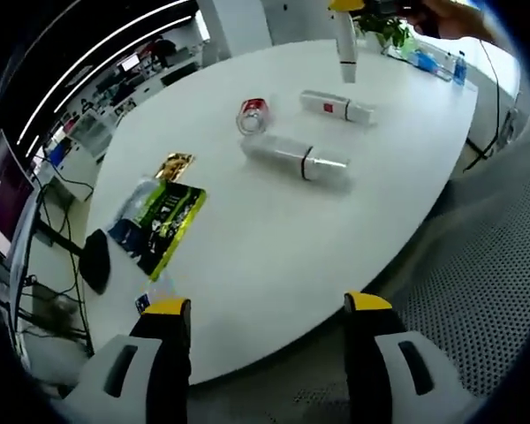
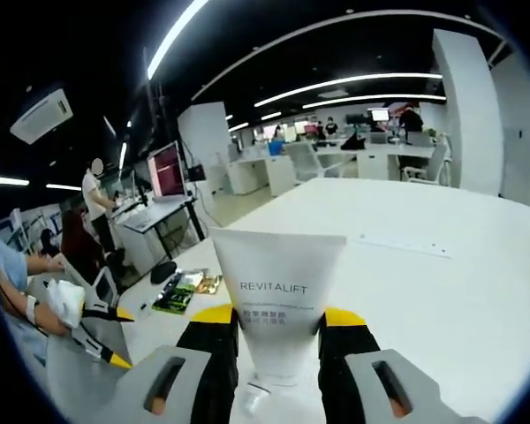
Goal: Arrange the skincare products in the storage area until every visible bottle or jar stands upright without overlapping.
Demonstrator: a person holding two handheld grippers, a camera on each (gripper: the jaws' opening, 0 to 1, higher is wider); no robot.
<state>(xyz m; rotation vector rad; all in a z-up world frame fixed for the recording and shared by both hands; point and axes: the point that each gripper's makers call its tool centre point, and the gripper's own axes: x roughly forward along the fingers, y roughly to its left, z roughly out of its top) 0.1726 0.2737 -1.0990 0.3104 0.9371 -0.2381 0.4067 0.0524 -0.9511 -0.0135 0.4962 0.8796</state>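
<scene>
Clamped between the right gripper (image 2: 277, 329) jaws, a white tube (image 2: 278, 300) printed REVITALIFT stands with its flat crimped end up above the white surface (image 2: 442, 291). On that surface in the left gripper view, a long white bottle (image 1: 296, 158) and a smaller white tube (image 1: 337, 107) lie on their sides, with a small red-capped jar (image 1: 253, 113) tipped over just beside the bottle. Nearer, a green and gold packet (image 1: 163, 218) lies by the edge, and the left gripper (image 1: 267, 309) hangs released with jaws spread wide.
</scene>
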